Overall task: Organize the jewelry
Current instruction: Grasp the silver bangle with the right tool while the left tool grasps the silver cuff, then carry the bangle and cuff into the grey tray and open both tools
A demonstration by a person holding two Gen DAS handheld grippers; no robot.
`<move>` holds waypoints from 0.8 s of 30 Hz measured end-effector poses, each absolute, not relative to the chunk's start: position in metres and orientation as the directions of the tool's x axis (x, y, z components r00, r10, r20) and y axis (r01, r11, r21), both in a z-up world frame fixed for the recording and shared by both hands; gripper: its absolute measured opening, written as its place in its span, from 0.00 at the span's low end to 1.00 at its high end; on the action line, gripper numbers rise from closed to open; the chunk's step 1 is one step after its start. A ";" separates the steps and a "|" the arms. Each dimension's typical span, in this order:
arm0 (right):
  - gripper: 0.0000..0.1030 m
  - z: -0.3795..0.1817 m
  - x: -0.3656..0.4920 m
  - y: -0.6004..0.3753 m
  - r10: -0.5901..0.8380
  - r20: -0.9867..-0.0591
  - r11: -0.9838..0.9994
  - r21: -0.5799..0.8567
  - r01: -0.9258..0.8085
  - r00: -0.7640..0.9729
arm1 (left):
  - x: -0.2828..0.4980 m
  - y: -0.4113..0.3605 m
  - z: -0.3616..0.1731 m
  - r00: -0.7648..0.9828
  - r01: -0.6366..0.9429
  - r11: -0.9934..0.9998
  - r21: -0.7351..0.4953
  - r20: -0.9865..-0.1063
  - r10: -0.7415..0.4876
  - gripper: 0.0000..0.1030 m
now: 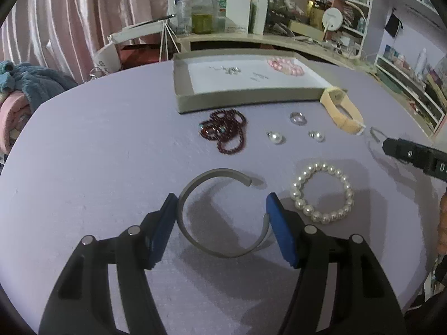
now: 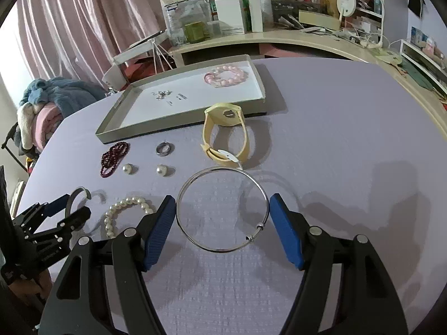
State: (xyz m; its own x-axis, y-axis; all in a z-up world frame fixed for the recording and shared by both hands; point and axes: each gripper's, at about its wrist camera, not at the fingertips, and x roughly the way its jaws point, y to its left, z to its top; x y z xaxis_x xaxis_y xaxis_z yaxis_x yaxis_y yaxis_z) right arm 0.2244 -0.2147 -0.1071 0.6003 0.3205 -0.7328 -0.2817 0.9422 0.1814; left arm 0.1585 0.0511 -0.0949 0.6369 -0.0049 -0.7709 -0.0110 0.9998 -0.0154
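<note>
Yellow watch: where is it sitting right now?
In the right wrist view the yellow watch lies on the table just in front of the tray, near its right corner, beyond the thin silver bangle and right of the small ring.

This is a lived-in bedroom or dressing room in a home. Well beyond the claw (image 2: 222, 215), pink satin curtains (image 2: 83, 19) hang across the back wall. Left of them, a heap of folded blankets and a blue plush robe (image 2: 56, 95) is piled up. Behind the lavender-covered bench (image 2: 335, 128), a curved cream vanity counter (image 2: 293, 39) is crowded with lotion bottles (image 2: 261, 8), cartons, a green jar and a round white makeup mirror (image 2: 346, 2). Far to the right, pink-and-white shelves (image 1: 354, 2) hold small boxes and keepsakes, and photos are stuck on the wall (image 1: 396, 54).
</note>
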 end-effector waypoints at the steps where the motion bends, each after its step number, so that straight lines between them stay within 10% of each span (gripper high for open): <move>1: 0.69 -0.107 0.225 -0.214 0.323 -0.732 0.941 0.182 -0.284 0.600 | 0.158 0.052 -0.092 0.643 -0.016 1.000 -0.017 -0.766 -0.003 0.63; 24: 0.69 -0.087 0.243 -0.218 0.349 -0.695 0.933 0.198 -0.300 0.629 | 0.173 0.046 -0.062 0.693 -0.029 0.999 -0.027 -0.721 0.001 0.63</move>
State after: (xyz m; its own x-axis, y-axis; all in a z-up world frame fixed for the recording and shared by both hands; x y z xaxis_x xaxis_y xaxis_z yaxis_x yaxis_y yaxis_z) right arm 0.2433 -0.2178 -0.0867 0.6288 0.3491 -0.6948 -0.2997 0.9333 0.1977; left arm 0.1734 0.0461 -0.0624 0.6925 0.0008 -0.7214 -0.0294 0.9992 -0.0271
